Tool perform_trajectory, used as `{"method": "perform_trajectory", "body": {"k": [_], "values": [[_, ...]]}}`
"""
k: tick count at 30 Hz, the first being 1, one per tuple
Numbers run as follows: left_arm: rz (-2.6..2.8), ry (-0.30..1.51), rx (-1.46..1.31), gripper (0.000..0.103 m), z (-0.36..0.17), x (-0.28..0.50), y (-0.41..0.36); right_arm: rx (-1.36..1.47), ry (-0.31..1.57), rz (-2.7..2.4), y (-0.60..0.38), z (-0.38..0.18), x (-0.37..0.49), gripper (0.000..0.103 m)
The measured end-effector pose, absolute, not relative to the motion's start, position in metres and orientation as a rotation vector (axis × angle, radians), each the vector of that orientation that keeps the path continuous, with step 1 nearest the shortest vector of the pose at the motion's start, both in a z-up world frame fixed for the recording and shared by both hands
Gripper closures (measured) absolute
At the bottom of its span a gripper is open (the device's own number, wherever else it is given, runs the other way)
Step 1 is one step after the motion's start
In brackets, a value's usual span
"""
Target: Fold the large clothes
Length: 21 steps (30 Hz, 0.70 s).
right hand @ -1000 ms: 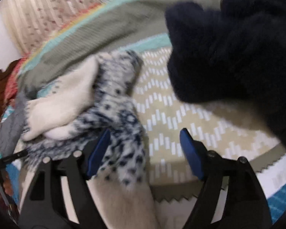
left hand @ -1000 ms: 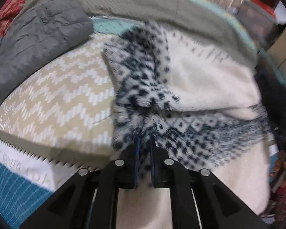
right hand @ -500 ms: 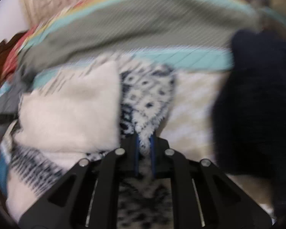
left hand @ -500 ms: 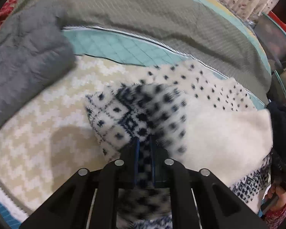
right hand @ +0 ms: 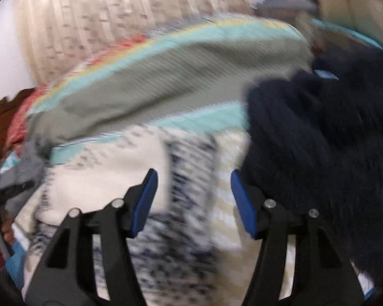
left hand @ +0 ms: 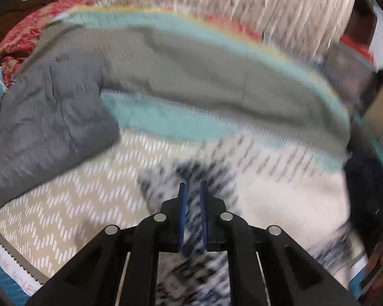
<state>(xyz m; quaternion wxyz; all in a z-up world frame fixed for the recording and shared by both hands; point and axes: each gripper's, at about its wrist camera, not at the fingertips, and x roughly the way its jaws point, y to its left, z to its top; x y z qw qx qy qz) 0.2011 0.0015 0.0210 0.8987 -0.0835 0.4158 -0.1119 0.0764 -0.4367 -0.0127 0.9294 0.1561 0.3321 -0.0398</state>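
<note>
The left tongs [left hand: 191, 191] grip the patterned sweater [left hand: 280, 193] on the bed [left hand: 63, 204]. The right tongs [right hand: 192, 186] are opening over it. A grey jacket [left hand: 46, 132] lies left, a navy garment [right hand: 319, 140] right.

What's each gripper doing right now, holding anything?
Left gripper: shut on the patterned sweater.
Right gripper: jaws opening; the sweater's patterned fold lies between them, but the pads are off it.
</note>
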Motion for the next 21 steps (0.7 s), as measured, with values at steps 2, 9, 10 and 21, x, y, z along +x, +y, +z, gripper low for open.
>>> {"method": "perform_trajectory", "body": {"k": [2,9,10,21], "values": [[-0.303,0.853,-0.143,0.069,0.028,0.211,-0.024,0.271,0.692,0.037,-0.408,-0.002,0.103,0.048],[-0.330,1.030,0.037,0.069,-0.046,0.259,-0.082,0.196,0.912,0.146,-0.366,-0.053,0.207,0.066],[-0.340,1.049,0.022,0.070,-0.059,0.267,-0.076,0.223,0.935,0.099,-0.379,-0.065,0.211,0.087],[-0.348,0.936,0.113,0.073,-0.071,0.266,-0.080,0.578,0.827,0.032,-0.456,-0.112,0.195,0.103]]}}
